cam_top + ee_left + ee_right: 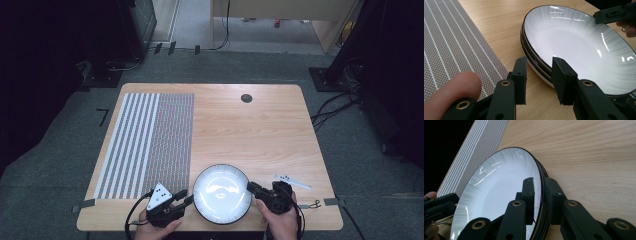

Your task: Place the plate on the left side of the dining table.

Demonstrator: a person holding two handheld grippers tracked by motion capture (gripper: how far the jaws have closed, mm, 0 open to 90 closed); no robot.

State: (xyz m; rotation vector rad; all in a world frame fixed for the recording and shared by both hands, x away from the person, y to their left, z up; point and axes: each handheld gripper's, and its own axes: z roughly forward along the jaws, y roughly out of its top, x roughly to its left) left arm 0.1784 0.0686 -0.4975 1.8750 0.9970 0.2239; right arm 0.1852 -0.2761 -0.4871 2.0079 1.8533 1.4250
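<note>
Right gripper (538, 183) straddles the rim of the top plate (499, 195), one jaw over the white inside face, the other on the outer side against the stack edge. Jaws narrow, only a slim gap; can't tell for sure if the pads are pressing the rim or just off it. Left gripper (539, 65) is at the opposite rim, jaws part open with a clear gap, the rim just in front of the tips, nothing held.

The plates (222, 193) are a stack of a few white dishes with dark rims, sitting on the bench (250, 130) near its front edge, between the two grippers. Striped placemat (150, 140) lies to the left, just beside the stack. A small white part (292, 181) lies to the right of the right gripper.

Risks: the right grip is thin and sits on the glazed rim, so a loose pinch could slip and drop the plate onto the stack. The outer jaw could catch a lower rim and drag two plates. The stack is close to the bench edge, so a shove could push it off.

Pose: both hands low at the front edge, left hand (155, 227) and right hand (282, 220) angled inward toward the stack, grippers roughly level.
</note>
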